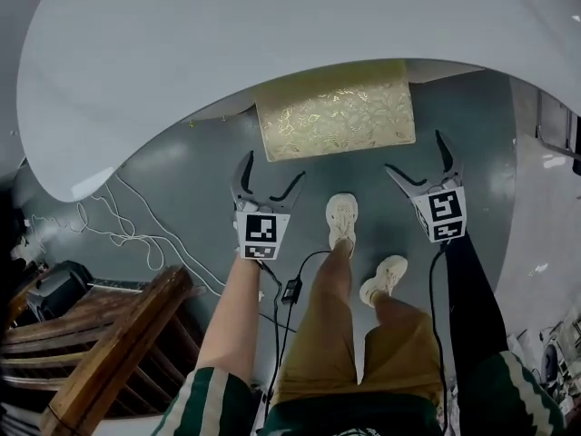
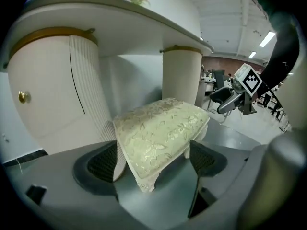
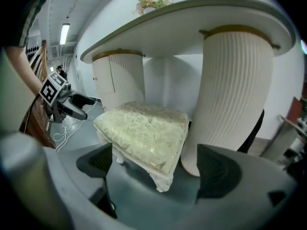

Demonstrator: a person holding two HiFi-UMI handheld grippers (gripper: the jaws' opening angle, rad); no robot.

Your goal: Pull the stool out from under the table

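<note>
**Both grippers wide open, short of the stool**

From the head view I see the left gripper (image 1: 272, 171) and the right gripper (image 1: 416, 153) held over the grey floor (image 1: 182, 162). Both have their jaws spread wide with nothing between them. The cream floral-patterned padded stool (image 1: 336, 121) lies just ahead of them. Its near part juts from beneath the white curved-edged worktop (image 1: 227, 44) and the rest is hidden under it.

My gripper views show what that view cannot. The stool stands on short white carved legs (image 2: 146, 178) between two cream fluted pedestals (image 3: 230, 95) that carry the worktop, and a bunch of pale flowers (image 3: 152, 1) sits on top. Each gripper view frames the stool between its own jaws, near but not touching. Each also catches the other gripper off to the side.

Only the head view shows the dark wooden chair (image 1: 109, 334) at my left and the white cable (image 1: 127, 216) on the floor.
</note>
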